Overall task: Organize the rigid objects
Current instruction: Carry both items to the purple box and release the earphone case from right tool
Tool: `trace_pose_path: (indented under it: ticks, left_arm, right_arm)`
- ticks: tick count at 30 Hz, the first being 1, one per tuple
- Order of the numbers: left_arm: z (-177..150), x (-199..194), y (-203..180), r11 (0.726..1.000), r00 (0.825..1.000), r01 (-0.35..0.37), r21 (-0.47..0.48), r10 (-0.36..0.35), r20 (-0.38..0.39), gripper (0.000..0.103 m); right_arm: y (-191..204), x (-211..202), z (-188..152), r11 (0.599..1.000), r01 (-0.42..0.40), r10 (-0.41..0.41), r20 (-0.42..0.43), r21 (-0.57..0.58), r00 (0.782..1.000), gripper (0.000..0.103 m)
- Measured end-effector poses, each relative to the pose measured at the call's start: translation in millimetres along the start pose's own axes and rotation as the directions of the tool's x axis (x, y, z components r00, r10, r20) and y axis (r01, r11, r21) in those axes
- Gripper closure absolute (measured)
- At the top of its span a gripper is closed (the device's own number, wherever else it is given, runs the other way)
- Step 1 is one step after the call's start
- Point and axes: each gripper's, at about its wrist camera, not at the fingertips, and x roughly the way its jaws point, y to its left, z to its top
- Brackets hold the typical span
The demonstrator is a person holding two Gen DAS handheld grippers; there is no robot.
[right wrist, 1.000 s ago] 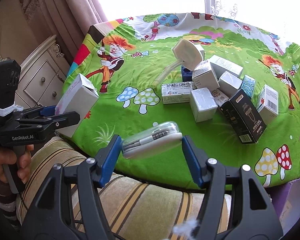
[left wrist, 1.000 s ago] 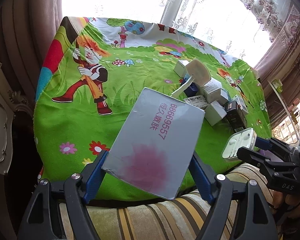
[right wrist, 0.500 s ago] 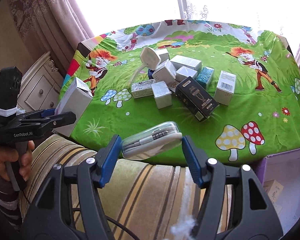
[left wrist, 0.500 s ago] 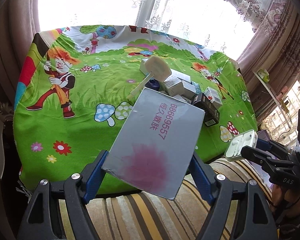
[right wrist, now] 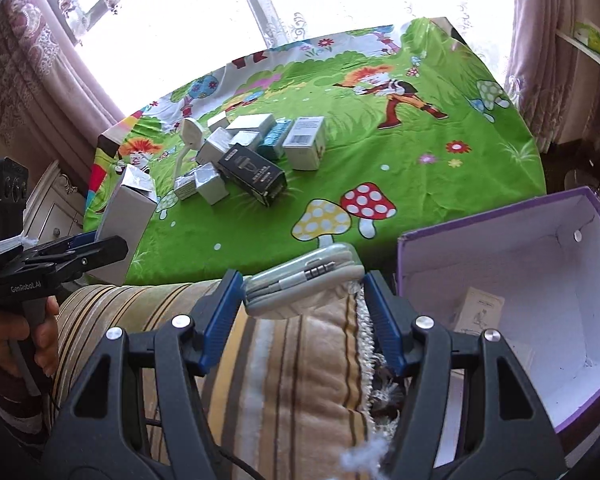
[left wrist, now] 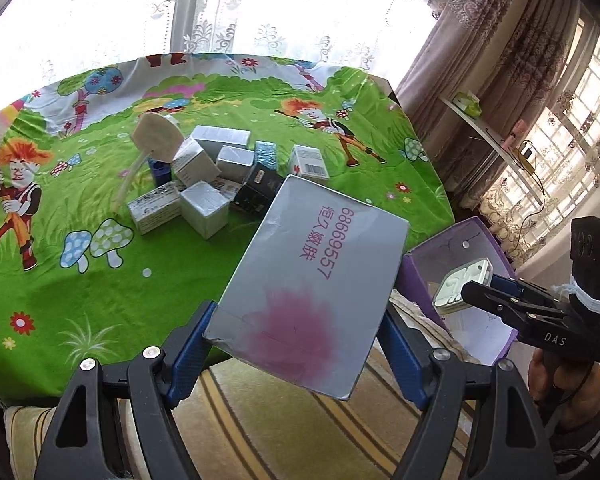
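My left gripper [left wrist: 296, 344] is shut on a grey box [left wrist: 312, 280] with a pink blot and red digits, held tilted over the table's near edge. From the right wrist view that box [right wrist: 126, 212] shows at the left. My right gripper [right wrist: 302, 292] is shut on a clear earphone case [right wrist: 304, 280] with a coiled white cable inside; the same case [left wrist: 462, 286] hangs in front of the purple box [left wrist: 480, 236]. The purple box [right wrist: 460, 240] stands open at the right, white inside, with a small carton [right wrist: 480, 308] in it.
A pile of small boxes [left wrist: 204, 184] and a black carton [right wrist: 252, 172] lie on the green cartoon tablecloth [left wrist: 100, 280]. A white fan-like stand [left wrist: 158, 142] leans there. A striped cushion [right wrist: 280, 380] lies below. Curtains and a window are behind.
Both grippers have swung to the right with their loads. The purple box has come into view at the right, and the pile of boxes has slid leftward in both views.
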Motion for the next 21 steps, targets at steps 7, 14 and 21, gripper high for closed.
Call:
trace_pose_path:
  ticks: [7,14,21]
  left_arm:
    - [5,19,-62,0.993,0.998,0.056,0.105,-0.053,-0.036,0.024]
    - [1,42,-116,0.974,0.991,0.108,0.2,-0.089,-0.098,0.024]
    - [-7,66,-158,0.95,0.979,0.155,0.27,-0.111,-0.171,0.024]
  right_arm:
    - [-68,-20,-14,0.986,0.09,-0.088,-0.019,0.14,0.996,0.036]
    - [-128,-27,-36,0.956,0.168,-0.151,-0.089,0.239,0.985,0.036]
    - [-173,-21,-60,0.919,0.241,-0.199,-0.159,0.313,0.967,0.036]
